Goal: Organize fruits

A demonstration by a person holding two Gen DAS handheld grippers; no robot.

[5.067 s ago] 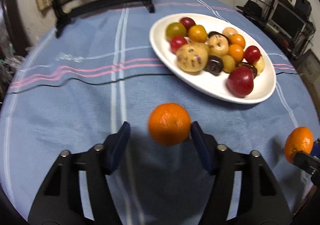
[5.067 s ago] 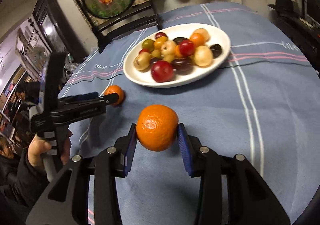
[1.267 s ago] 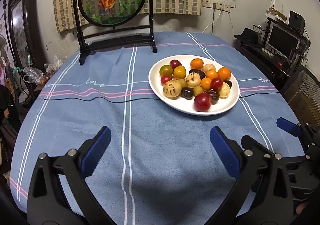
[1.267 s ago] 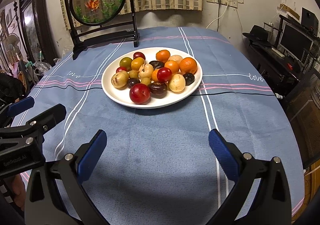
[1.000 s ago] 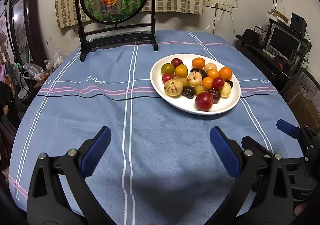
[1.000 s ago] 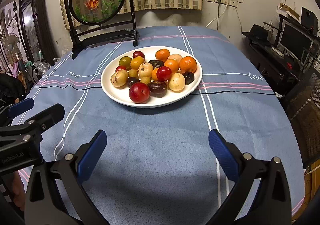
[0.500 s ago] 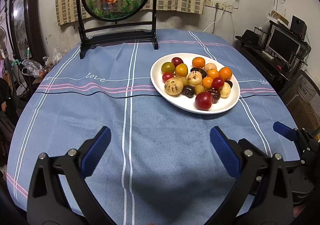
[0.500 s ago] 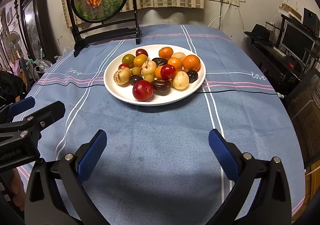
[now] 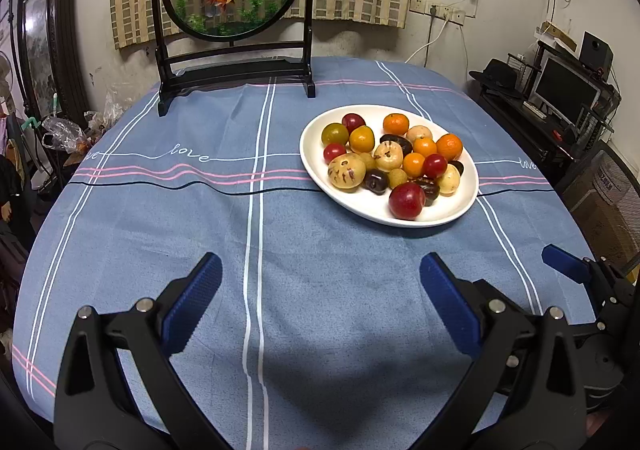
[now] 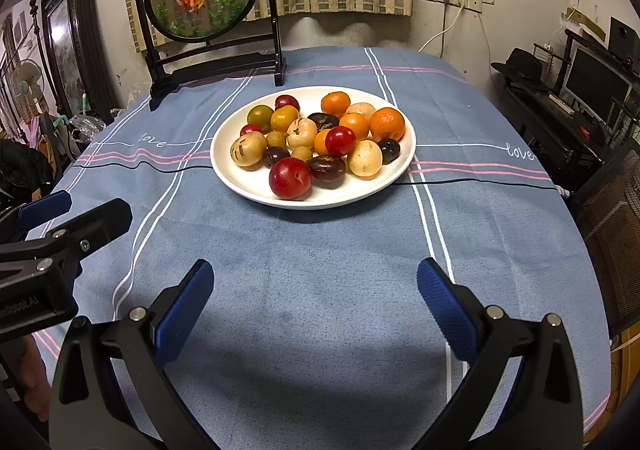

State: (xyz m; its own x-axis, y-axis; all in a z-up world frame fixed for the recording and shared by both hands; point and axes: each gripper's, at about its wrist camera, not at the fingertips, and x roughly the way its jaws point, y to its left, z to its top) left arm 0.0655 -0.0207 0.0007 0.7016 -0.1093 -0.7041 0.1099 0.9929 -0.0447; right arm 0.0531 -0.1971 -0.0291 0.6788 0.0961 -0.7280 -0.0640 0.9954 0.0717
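The blue striped tablecloth [image 10: 320,250] holds only the white oval plate [image 10: 240,185] of mixed fruits [image 10: 312,137]; left gripper [image 9: 320,302] and right gripper [image 10: 316,302] hover empty, jaws apart, best kept clear.

Five seconds back each gripper clamped an orange low over the cloth; both oranges [image 10: 386,124] [image 10: 335,103] were later on the plate [image 10: 240,177] among the other fruit. The left gripper [image 9: 320,282] and right gripper [image 10: 316,286] went from closed to jaws spread wide and empty. Both pulled back and rose, so the plate sat farther off.
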